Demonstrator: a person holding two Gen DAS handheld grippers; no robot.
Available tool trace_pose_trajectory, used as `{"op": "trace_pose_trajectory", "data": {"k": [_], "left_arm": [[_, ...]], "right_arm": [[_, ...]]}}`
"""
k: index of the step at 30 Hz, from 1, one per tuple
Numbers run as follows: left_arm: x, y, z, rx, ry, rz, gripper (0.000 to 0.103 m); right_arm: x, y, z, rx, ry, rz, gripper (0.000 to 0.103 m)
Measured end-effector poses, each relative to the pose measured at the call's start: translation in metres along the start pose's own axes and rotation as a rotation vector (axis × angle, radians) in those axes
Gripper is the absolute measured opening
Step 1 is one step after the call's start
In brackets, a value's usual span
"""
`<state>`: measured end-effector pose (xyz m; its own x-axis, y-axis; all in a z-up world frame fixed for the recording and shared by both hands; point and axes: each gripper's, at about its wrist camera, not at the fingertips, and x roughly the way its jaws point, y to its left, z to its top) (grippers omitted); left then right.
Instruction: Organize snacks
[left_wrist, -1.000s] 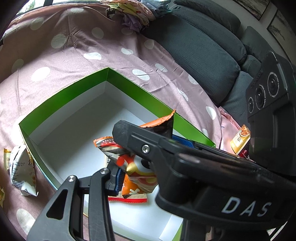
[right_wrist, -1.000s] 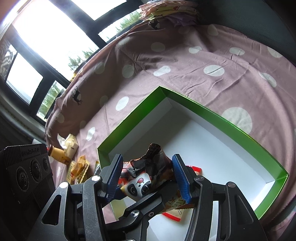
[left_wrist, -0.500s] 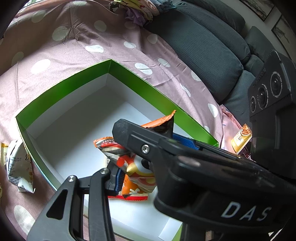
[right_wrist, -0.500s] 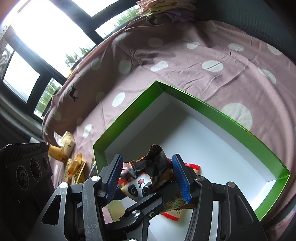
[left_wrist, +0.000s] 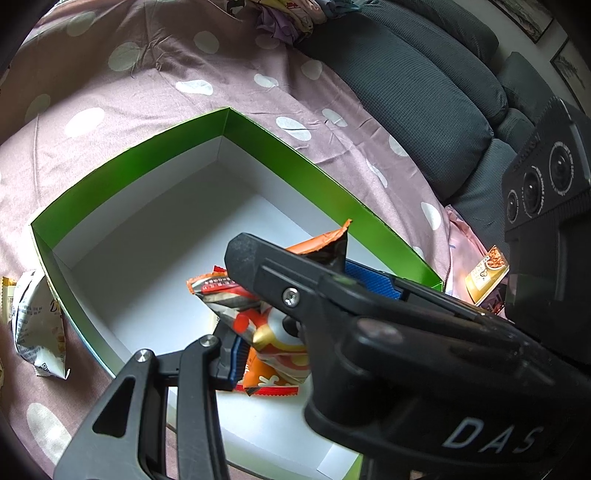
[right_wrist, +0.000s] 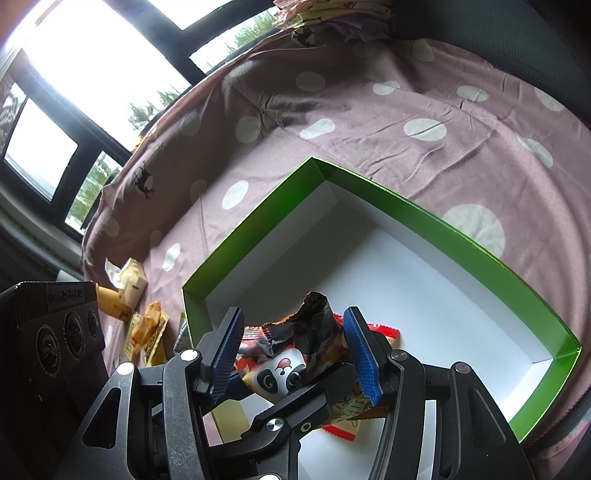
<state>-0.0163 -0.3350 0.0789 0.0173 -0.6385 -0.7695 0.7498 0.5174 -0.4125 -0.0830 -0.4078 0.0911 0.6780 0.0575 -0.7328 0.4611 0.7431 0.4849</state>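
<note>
A green-walled box with a white floor (left_wrist: 122, 162) (right_wrist: 436, 225) lies on the polka-dot cloth. My left gripper (left_wrist: 291, 317) is shut on an orange and black snack packet (left_wrist: 273, 332) and holds it over the box's near end. My right gripper (right_wrist: 295, 354) stands open around the same packet, whose panda face (right_wrist: 280, 373) and torn black top show between its blue pads (right_wrist: 360, 354). A red-edged packet (left_wrist: 273, 391) lies on the box floor under them.
A white snack bag (left_wrist: 37, 328) lies left of the box. Yellow snack packets (right_wrist: 144, 332) lie on the cloth by the box's left corner. A gold packet (left_wrist: 484, 277) lies at the right. A grey sofa (left_wrist: 424, 92) stands behind.
Both grippers have drawn back slightly from the box with the packet; the box looks a little farther away. The grip on the packet is unchanged.
</note>
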Motion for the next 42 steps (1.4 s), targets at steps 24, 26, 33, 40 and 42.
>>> {"op": "trace_pose_trajectory", "data": {"k": [24, 26, 33, 40, 42], "left_arm": [[0.013, 0.004, 0.003, -0.049, 0.073, 0.031, 0.040], [0.011, 0.004, 0.003, -0.049, 0.071, 0.037, 0.041], [-0.001, 0.003, 0.001, -0.047, 0.031, 0.044, 0.051], [-0.027, 0.016, -0.009, -0.075, -0.015, 0.078, 0.065], [-0.039, 0.020, -0.013, -0.087, -0.045, 0.079, 0.068]], "right_arm": [[0.006, -0.003, 0.001, 0.008, 0.021, -0.036, 0.058], [0.006, -0.003, 0.001, 0.009, 0.022, -0.039, 0.058], [0.001, -0.004, 0.002, 0.014, -0.007, -0.036, 0.058], [-0.008, 0.006, 0.002, 0.001, -0.048, 0.001, 0.058], [-0.009, 0.011, 0.001, -0.010, -0.052, 0.002, 0.058]]}}
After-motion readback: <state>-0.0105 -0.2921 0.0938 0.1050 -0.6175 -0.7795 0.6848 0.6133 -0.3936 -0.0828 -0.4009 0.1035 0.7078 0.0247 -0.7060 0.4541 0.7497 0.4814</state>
